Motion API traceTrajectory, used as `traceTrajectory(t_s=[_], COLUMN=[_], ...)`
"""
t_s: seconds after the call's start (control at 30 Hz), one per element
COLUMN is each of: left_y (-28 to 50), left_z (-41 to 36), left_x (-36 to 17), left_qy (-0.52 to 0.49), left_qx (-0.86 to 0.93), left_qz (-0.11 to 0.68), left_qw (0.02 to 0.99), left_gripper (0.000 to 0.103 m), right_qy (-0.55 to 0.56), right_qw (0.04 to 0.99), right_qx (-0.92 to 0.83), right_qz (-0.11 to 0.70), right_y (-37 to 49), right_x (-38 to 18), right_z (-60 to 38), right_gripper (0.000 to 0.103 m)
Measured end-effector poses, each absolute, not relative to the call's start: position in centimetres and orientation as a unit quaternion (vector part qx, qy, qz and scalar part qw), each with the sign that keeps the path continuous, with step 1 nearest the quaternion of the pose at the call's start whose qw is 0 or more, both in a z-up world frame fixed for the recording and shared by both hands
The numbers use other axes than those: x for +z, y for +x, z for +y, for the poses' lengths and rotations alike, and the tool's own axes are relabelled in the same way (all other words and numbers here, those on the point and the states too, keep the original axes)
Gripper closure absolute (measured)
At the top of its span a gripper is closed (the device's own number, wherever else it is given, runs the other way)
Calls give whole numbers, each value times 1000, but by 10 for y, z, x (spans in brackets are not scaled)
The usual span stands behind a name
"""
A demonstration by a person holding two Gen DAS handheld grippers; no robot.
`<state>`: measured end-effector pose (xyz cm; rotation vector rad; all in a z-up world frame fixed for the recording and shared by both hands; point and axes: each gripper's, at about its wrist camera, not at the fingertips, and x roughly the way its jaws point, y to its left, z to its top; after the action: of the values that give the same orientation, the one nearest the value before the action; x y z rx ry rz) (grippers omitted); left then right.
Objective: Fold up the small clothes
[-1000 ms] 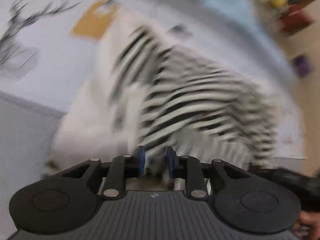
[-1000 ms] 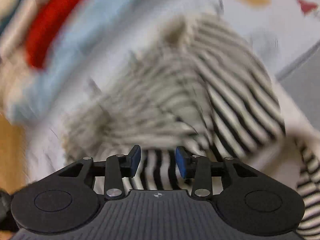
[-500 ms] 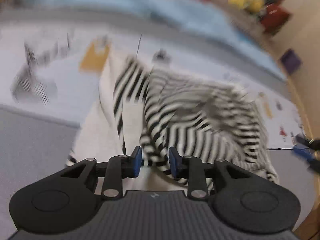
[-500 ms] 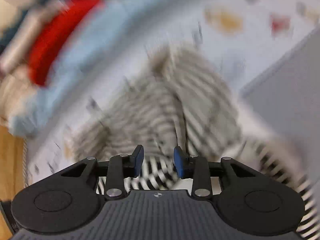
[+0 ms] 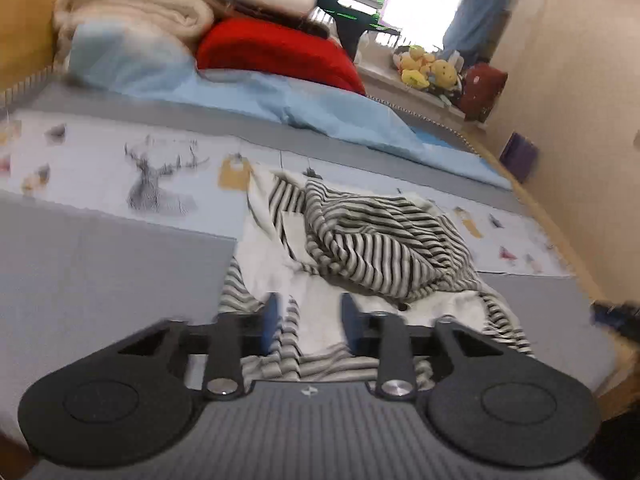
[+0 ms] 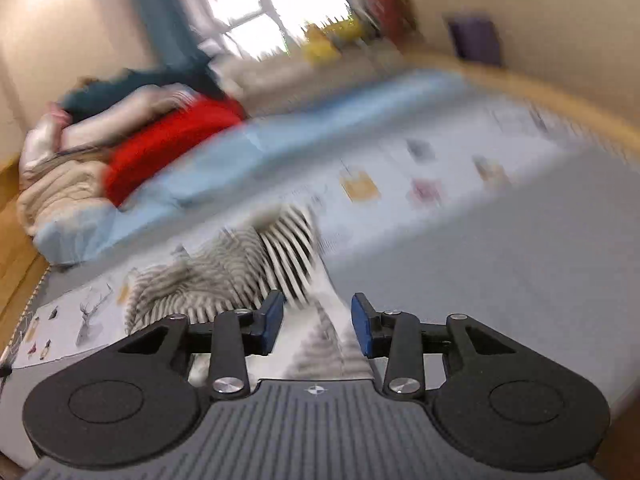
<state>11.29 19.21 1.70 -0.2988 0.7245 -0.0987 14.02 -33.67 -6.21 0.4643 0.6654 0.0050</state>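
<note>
A small black-and-white striped garment (image 5: pixel 372 248) with plain white parts lies crumpled on the grey and patterned mat (image 5: pixel 100 264). My left gripper (image 5: pixel 308 320) is open, just above the garment's near edge, holding nothing. In the right wrist view the same garment (image 6: pixel 256 264) lies ahead and to the left, blurred. My right gripper (image 6: pixel 318 322) is open and empty over the garment's near white edge. The right gripper's tip also shows in the left wrist view (image 5: pixel 612 314) at the far right.
A light blue blanket (image 5: pixel 304 100), a red cushion (image 5: pixel 276 52) and folded cream bedding (image 5: pixel 140 12) lie at the back. Plush toys (image 5: pixel 428 68) sit by the window. A wooden floor edge (image 5: pixel 560 236) runs along the mat's right side.
Both grippers have pulled back and tilted up from the garment, so the room now shows. Both have opened a little wider, and the garment has dropped crumpled on the mat.
</note>
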Motion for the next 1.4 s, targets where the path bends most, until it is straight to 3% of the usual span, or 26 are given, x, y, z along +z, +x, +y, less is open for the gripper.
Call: traceTrajectory(t_s=[0.07, 0.23, 0.57, 0.83, 1.13, 1.2, 1.37, 1.4], left_y=[105, 115, 133, 146, 166, 170, 176, 177], left_z=[198, 206, 197, 218, 220, 216, 207, 205], left_x=[17, 3, -37, -73, -104, -109, -121, -123], left_qy=[-160, -212, -208, -275, -295, -289, -247, -234], left_qx=[-51, -60, -22, 34, 63, 66, 73, 74], left_qz=[340, 395, 491, 532, 577, 585, 614, 621], left_qw=[925, 892, 846, 800, 759, 755, 746, 744], left_gripper=[76, 76, 74, 72, 47, 46, 47, 61], right_qy=[237, 212, 201, 179, 164, 155, 131, 129], right_qw=[919, 916, 901, 874, 830, 823, 811, 809], right_qx=[10, 2, 20, 25, 12, 8, 2, 2], right_qz=[316, 340, 384, 450, 533, 546, 570, 573], right_y=[140, 136, 141, 161, 180, 183, 186, 186], right_x=[-72, -82, -97, -124, -162, -168, -179, -180], right_z=[-334, -338, -329, -320, -308, -305, -300, -299], right_gripper=[66, 66, 65, 65, 62, 62, 57, 57])
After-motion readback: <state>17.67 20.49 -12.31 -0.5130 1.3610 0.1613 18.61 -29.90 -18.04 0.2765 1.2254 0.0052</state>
